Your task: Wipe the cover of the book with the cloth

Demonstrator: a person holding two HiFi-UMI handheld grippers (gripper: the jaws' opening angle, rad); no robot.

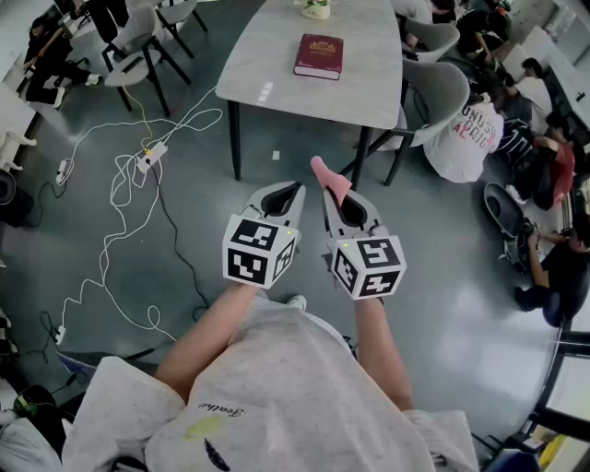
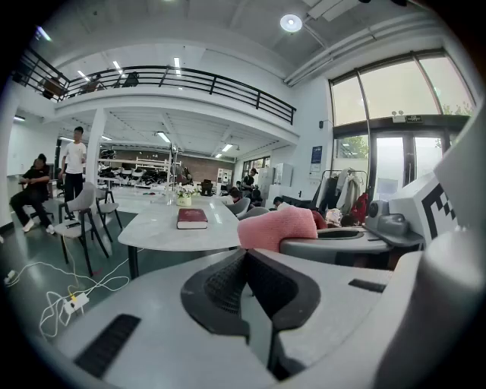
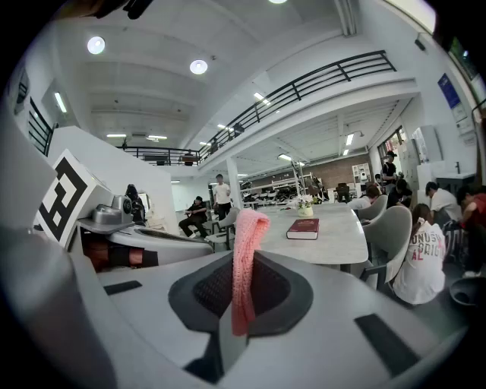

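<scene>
A dark red book point(image 1: 319, 55) lies flat on the grey table point(image 1: 277, 74) far ahead; it also shows in the left gripper view as the book point(image 2: 191, 219) and in the right gripper view as the book point(image 3: 303, 229). My right gripper point(image 1: 336, 190) is shut on a pink cloth point(image 1: 330, 180), which sticks up between its jaws as the cloth point(image 3: 244, 266). My left gripper point(image 1: 292, 192) is shut with nothing in it, held beside the right one. Both hang over the floor, well short of the table. The pink cloth point(image 2: 277, 228) is visible from the left gripper view too.
White cables and a power strip point(image 1: 150, 155) trail over the floor at left. Chairs point(image 1: 138, 55) stand left of the table and another chair point(image 1: 442, 97) at right. People point(image 1: 479, 129) sit on the floor at right. A small flower pot point(image 1: 316, 8) stands at the table's far end.
</scene>
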